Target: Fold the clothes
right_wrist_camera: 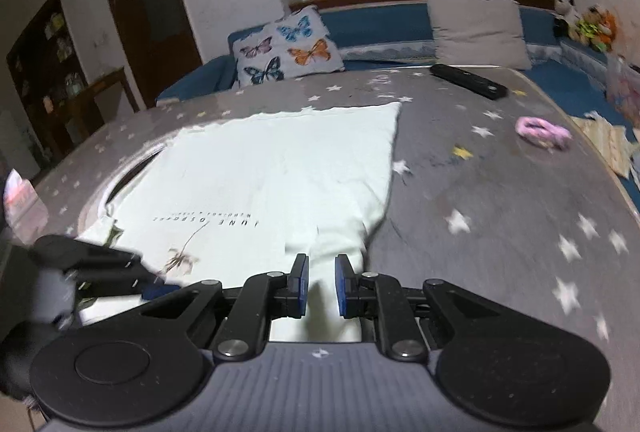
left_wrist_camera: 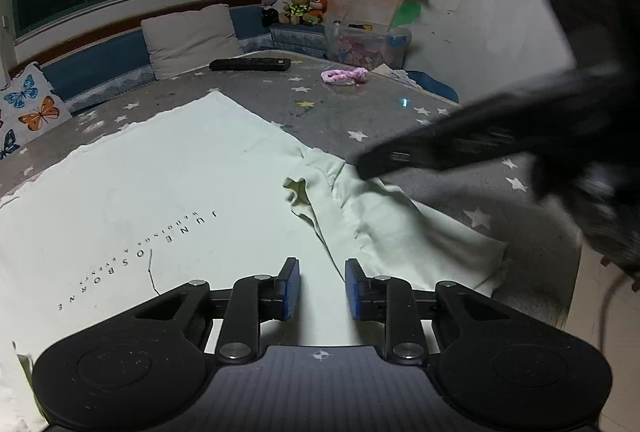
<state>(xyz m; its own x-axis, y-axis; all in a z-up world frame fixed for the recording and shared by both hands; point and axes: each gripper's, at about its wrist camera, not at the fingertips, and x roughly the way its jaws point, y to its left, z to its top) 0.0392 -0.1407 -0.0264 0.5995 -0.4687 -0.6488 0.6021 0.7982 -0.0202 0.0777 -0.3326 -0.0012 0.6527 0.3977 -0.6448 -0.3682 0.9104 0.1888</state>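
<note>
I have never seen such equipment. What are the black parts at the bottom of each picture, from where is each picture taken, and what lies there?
There is no robot. A person holds a two-finger gripper in each hand, each with a camera looking along its fingers. One picture comes from the left gripper, the other from the right gripper. A pale green T-shirt lies spread on a grey star-patterned cover. Farther back are a black remote control and a pink braided band. The right gripper seems to pinch a fold of the T-shirt. The left gripper's jaws stand apart above it.
</note>
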